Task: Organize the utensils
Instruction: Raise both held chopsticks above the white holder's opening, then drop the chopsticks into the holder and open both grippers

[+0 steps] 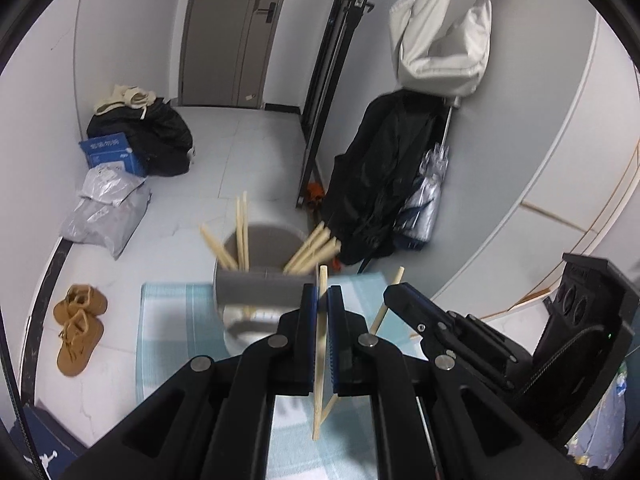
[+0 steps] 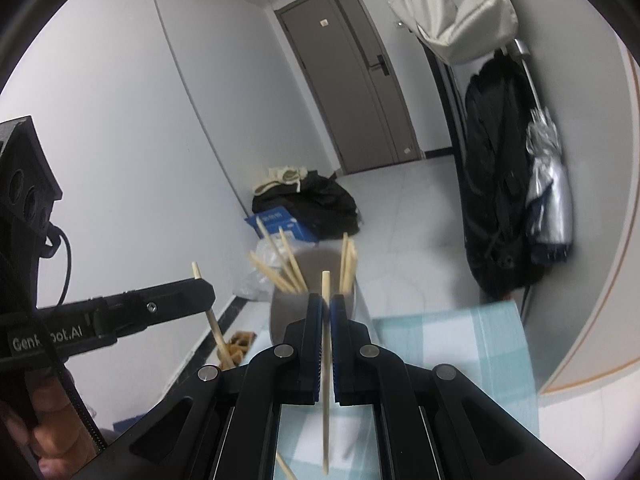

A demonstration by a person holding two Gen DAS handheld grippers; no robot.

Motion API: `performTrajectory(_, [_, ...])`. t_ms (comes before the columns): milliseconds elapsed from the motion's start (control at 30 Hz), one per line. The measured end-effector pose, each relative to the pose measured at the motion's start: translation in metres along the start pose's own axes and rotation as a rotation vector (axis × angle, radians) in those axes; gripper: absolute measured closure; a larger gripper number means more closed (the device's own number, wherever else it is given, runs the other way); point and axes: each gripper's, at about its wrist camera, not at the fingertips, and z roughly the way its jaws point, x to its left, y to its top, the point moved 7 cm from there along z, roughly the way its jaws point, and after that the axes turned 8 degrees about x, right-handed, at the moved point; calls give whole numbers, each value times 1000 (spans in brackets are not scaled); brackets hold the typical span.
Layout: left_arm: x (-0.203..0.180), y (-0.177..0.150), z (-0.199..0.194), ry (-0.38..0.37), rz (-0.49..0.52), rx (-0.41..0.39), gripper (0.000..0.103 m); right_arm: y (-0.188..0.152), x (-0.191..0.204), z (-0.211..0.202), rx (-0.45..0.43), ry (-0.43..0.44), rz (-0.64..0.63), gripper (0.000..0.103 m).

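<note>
Chopsticks fill both views. From the left wrist camera, the left gripper (image 1: pixel 322 294) is clenched on one pale wooden chopstick (image 1: pixel 320 354), which stands nearly upright between its blue-padded fingers. Just beyond them is a grey cylindrical utensil holder (image 1: pixel 256 292) with several more wooden chopsticks (image 1: pixel 310 249) leaning against its rim. The holder stands on a light teal checked tablecloth (image 1: pixel 172 320). To the right, the other black gripper (image 1: pixel 408 300) is seen side-on beside a second slanted stick (image 1: pixel 387 300). Past the table edge lie a pale tiled floor (image 1: pixel 240 148), a pair of tan boots (image 1: pixel 78 326), a blue cardboard box (image 1: pixel 112 154) and a heap of black clothing (image 1: pixel 160 132) near a grey door (image 1: pixel 228 32).

From the right wrist camera, the right gripper (image 2: pixel 326 308) clamps its own thin wooden chopstick (image 2: pixel 326 380), upright, in front of the same grey holder (image 2: pixel 288 312). The left gripper (image 2: pixel 200 292) reaches in from the left, pinching its stick (image 2: pixel 216 332). A dark coat (image 2: pixel 496 200) and folded silver umbrella (image 2: pixel 548 196) hang against the white wall.
</note>
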Motion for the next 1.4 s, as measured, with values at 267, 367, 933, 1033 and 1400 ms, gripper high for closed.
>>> performTrajectory(267, [11,74,-18,-11,-2,-84,101,73,-1,0,-69,23,-5,100])
performTrajectory(367, [16,94,-20,-2,-4,-114,101,104,0,4,-103,29,-11,100])
performTrajectory(933, [47,99,24,53,24,-220,101,130,-6,74,-135,22,-44,100])
performTrajectory(1033, [48,94,28,24,17,-215,101,118,-5,78,-128,16,-59,100])
performTrajectory(1400, [43,69,47,78,19,-131,101,85,0,84,-43,12,-100,97])
